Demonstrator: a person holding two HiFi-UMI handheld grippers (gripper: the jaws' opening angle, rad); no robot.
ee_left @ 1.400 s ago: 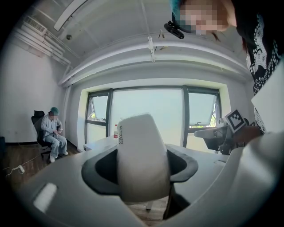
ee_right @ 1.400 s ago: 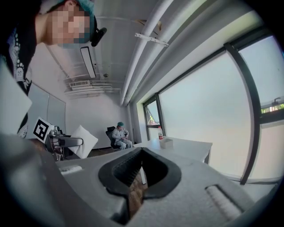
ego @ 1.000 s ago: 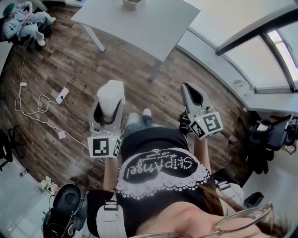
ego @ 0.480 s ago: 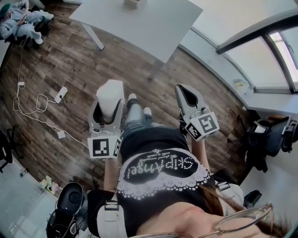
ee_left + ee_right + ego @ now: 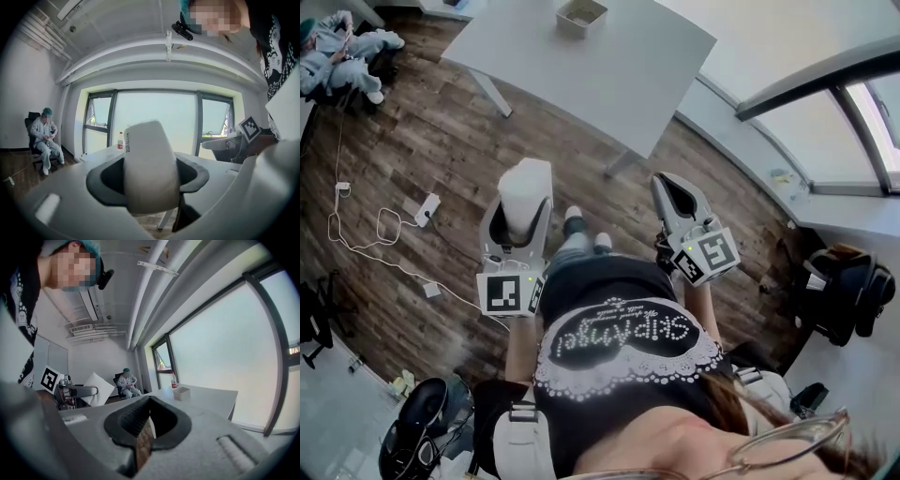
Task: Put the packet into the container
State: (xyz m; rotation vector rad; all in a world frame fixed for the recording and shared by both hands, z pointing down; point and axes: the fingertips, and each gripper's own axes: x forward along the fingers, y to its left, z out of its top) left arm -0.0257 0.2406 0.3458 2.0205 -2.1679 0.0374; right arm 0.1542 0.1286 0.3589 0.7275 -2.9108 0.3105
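Short of the table, we hold the packet clamped in our left gripper, ready for the container well ahead; our right gripper rides closed and empty, seemingly unneeded.

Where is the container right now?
In the head view, the container sits on the white table at the top edge; the right gripper view shows a bottle beside it.

White packet; grey left tool, black-and-white square markers; white tabletop; pale container; brown wood-grain floor.
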